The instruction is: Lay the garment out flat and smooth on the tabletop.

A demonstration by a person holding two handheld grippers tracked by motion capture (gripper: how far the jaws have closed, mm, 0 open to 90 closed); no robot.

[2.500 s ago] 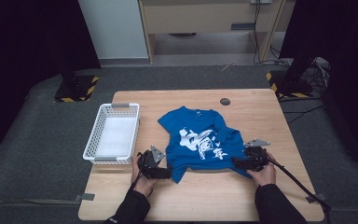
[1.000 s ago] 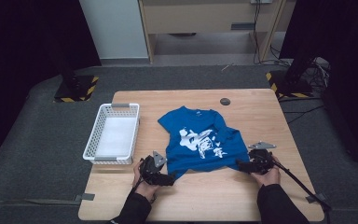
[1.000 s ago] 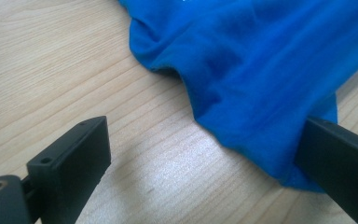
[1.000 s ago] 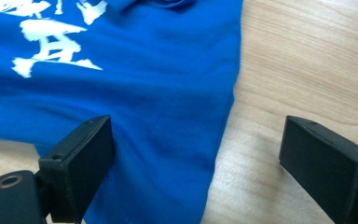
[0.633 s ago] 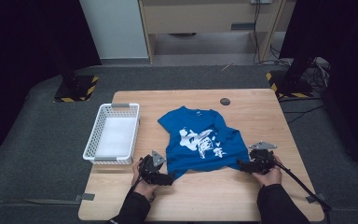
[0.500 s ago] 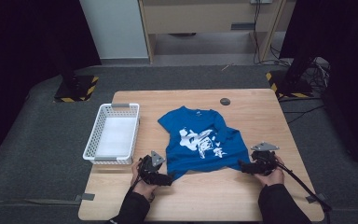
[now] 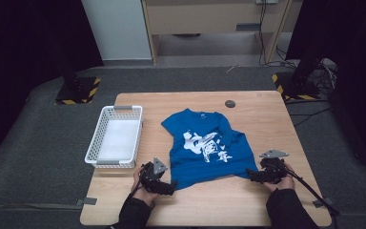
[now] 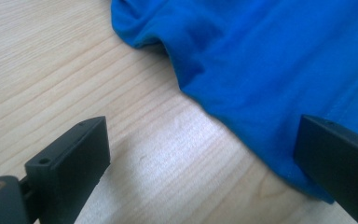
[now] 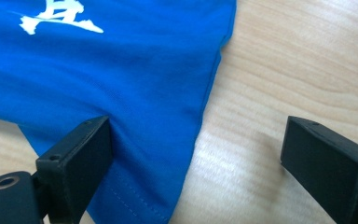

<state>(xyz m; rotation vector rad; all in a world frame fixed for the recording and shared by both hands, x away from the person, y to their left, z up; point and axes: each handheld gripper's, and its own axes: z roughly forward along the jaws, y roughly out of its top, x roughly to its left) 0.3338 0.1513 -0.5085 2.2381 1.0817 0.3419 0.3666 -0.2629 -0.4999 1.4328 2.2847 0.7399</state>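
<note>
A blue T-shirt (image 7: 205,145) with a white print lies flat on the wooden table (image 7: 267,119), collar toward the far side. My left gripper (image 7: 167,187) rests at the shirt's near left hem corner, jaws wide open. In the left gripper view the blue T-shirt (image 8: 261,60) edge runs between the jaws, under the right one. My right gripper (image 7: 251,176) sits at the near right hem corner, also open. The right gripper view has the blue T-shirt (image 9: 121,79) hem corner lying over the left jaw's side, bare wood under the right jaw.
A white plastic basket (image 7: 116,136) stands at the table's left edge, beside the shirt. A small dark round disc (image 7: 229,103) lies near the far edge. Cables trail from the right gripper off the near right corner.
Both grippers have slid toward the near edge and outward, drawing the shirt's hem with them. Their jaws now stand open at the hem corners.
</note>
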